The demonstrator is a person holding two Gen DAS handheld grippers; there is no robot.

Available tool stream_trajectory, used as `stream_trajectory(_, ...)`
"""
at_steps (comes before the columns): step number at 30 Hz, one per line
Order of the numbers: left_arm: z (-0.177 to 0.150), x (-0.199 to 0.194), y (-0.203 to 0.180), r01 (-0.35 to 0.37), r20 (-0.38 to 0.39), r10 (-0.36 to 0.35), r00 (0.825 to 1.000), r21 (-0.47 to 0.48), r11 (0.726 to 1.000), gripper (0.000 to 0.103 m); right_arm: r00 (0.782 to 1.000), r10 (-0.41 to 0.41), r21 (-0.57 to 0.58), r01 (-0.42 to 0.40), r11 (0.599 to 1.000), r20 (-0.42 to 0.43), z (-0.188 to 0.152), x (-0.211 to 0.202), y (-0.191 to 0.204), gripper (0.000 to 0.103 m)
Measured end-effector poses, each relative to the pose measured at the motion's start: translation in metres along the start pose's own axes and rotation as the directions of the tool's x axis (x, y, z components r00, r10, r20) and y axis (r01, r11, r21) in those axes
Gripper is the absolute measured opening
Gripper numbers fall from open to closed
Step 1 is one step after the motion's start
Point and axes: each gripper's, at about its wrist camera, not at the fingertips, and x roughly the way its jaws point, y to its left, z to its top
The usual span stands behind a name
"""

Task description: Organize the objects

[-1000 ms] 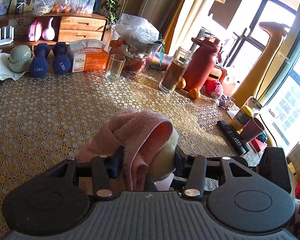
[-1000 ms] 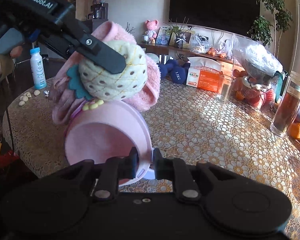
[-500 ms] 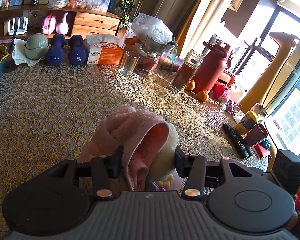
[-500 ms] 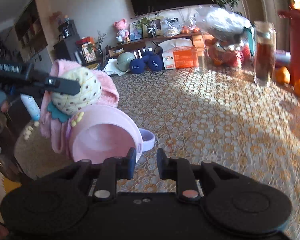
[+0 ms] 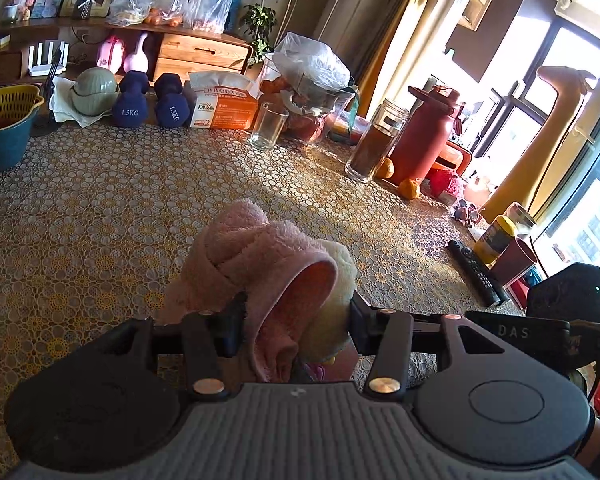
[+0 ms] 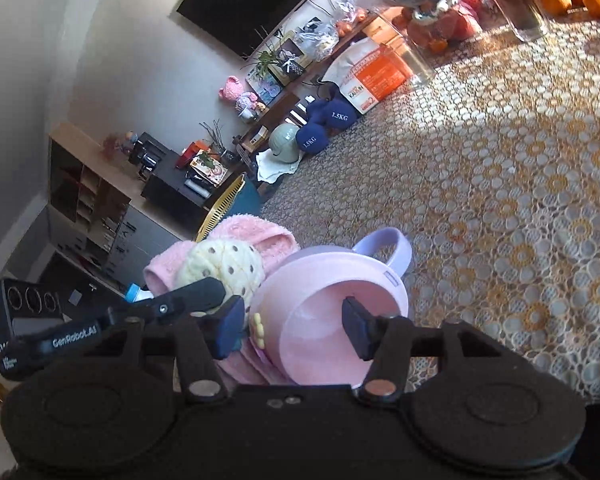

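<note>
My left gripper (image 5: 296, 320) is shut on a bundle of pink towel (image 5: 244, 252) wrapped round a cream, dotted plush toy (image 6: 224, 264). The bundle hangs just above the lace-covered table (image 5: 100, 208). In the right wrist view one left finger (image 6: 196, 296) lies across the plush. A pink cup (image 6: 332, 300) with a lilac handle (image 6: 388, 244) sits tilted beside the bundle, its mouth facing my right gripper (image 6: 292, 318). The right jaws are opening. The cup's rim is between them, one pad outside the wall and one over the mouth, neither pressing.
Along the table's far side stand two blue dumbbells (image 5: 134, 104), an orange tissue box (image 5: 224, 106), a drinking glass (image 5: 268, 126), a jar of dark liquid (image 5: 374, 142) and a red bottle (image 5: 424, 132). A remote (image 5: 478, 272) lies at right, a yellow-and-blue basket (image 5: 8, 128) at left.
My right gripper has rolled strongly and its jaws have spread off the pink cup's rim. The left gripper has shifted across the table with the towel bundle still in it.
</note>
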Motion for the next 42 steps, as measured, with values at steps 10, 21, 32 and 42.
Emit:
stream_trajectory(10,0.012,-0.006,-0.015,0.018,0.014,-0.019,1.000,0.093,0.996,0.049,0.998,0.045,-0.038,-0.047,0.998,-0.039,-0.009,0.012,0.009,0.012)
stream_trajectory(21,0.011,0.005,-0.003,0.022,-0.006,-0.021,1.000,0.084,0.996,0.050,0.999,-0.003,-0.224,-0.006,0.975,-0.038,-0.021,0.008,0.029,0.007)
stream_trajectory(32,0.014,-0.014,0.016,-0.048,0.019,0.047,0.999,0.058,0.997,0.049,0.999,-0.036,-0.328,0.023,0.944,-0.034,-0.026,0.004,0.039,0.006)
stream_trajectory(42,0.025,0.010,-0.024,-0.034,0.007,0.033,0.999,0.226,0.974,0.047,0.998,-0.057,-0.378,0.041,0.925,-0.030,-0.030,0.002,0.044,0.006)
